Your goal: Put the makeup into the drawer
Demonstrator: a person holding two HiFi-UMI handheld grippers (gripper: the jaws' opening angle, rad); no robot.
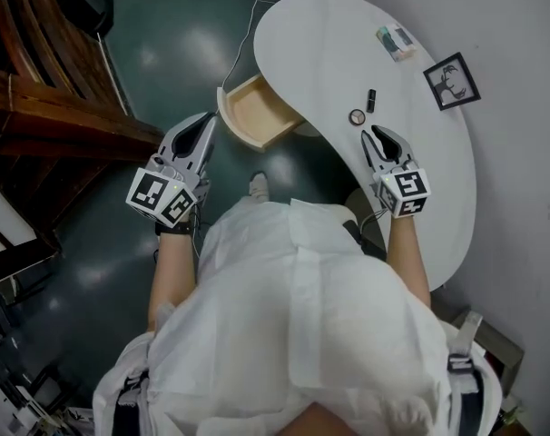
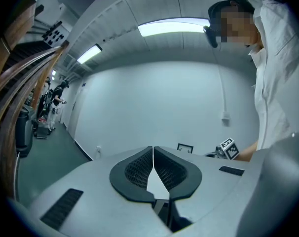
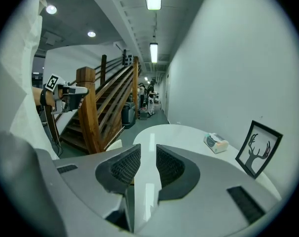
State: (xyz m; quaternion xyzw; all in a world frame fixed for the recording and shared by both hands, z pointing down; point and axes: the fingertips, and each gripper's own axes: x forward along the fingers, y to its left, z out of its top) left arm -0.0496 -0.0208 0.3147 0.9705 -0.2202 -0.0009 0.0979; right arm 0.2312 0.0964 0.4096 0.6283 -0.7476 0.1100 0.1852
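Note:
A small round compact (image 1: 357, 116) and a black lipstick tube (image 1: 371, 100) lie on the white curved table (image 1: 329, 25). Under the table's left edge a wooden drawer (image 1: 257, 112) stands pulled out and looks empty. My right gripper (image 1: 375, 134) hovers over the table just right of and nearer than the compact. A narrow gap shows between its jaws (image 3: 148, 149), with nothing in it. My left gripper (image 1: 208, 121) is off the table, just left of the drawer. In the left gripper view its jaws (image 2: 153, 148) meet at the tips and are empty.
A tissue pack (image 1: 396, 42) and a framed deer picture (image 1: 452, 81) sit at the table's far side by the wall. A wooden staircase (image 1: 39, 89) rises at the left. The dark floor (image 1: 175, 44) lies beyond the drawer, and a cable (image 1: 248, 25) hangs by the table's edge.

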